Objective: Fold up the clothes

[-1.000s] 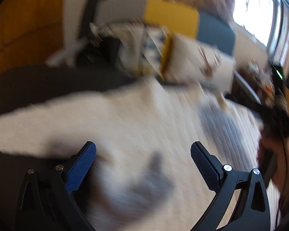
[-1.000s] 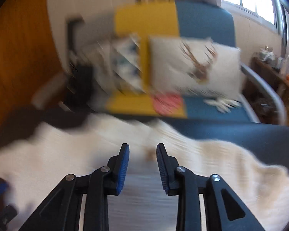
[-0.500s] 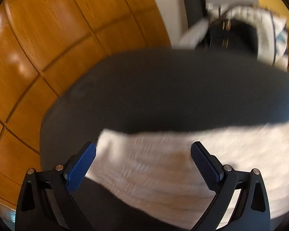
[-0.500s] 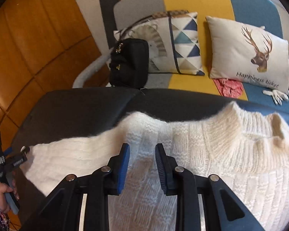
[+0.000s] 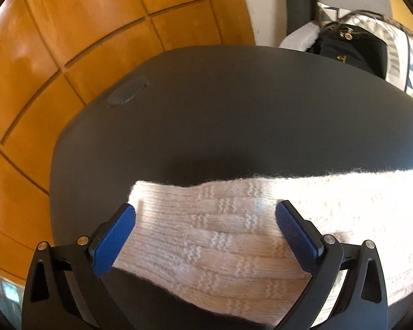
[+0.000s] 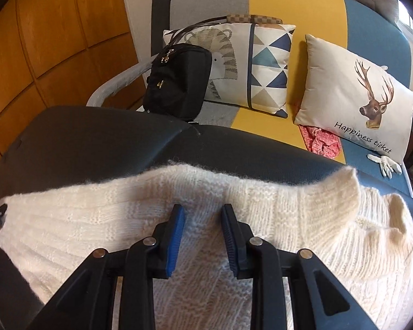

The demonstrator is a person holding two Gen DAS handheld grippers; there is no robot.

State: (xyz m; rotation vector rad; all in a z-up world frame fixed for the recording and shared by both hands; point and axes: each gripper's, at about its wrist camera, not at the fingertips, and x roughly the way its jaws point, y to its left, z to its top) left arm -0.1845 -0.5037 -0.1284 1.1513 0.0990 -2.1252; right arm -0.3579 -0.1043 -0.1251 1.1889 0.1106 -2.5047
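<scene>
You have one cream knitted sweater [image 6: 261, 220] lying flat on the dark table [image 5: 234, 110], and it is the only garment on this table. Its one sleeve [image 5: 206, 233] stretches to your left side, with the cuff end near the table's left edge.

Your left gripper [image 5: 205, 236] is spread wide, released, and the sleeve cuff lies between its two blue pads [image 5: 113, 243] without being pinched. Your right gripper [image 6: 202, 236] is over the shoulder part of the sweater, close to the collar [image 6: 371, 206]; its two fingers stand narrow with a small gap, and knit shows between them, but you cannot tell from this view if they grip any fabric.

Behind the table there is one sofa [image 6: 303, 8] in grey, yellow and blue. On it you can count two cushions: one with triangles [image 6: 261, 66] and one with a deer [image 6: 358, 96]. There is also one black bag [image 6: 176, 82], one pink cloth [image 6: 322, 143] and one white glove [image 6: 385, 163]. Wooden panels [image 5: 68, 41] cover the wall at the left.
</scene>
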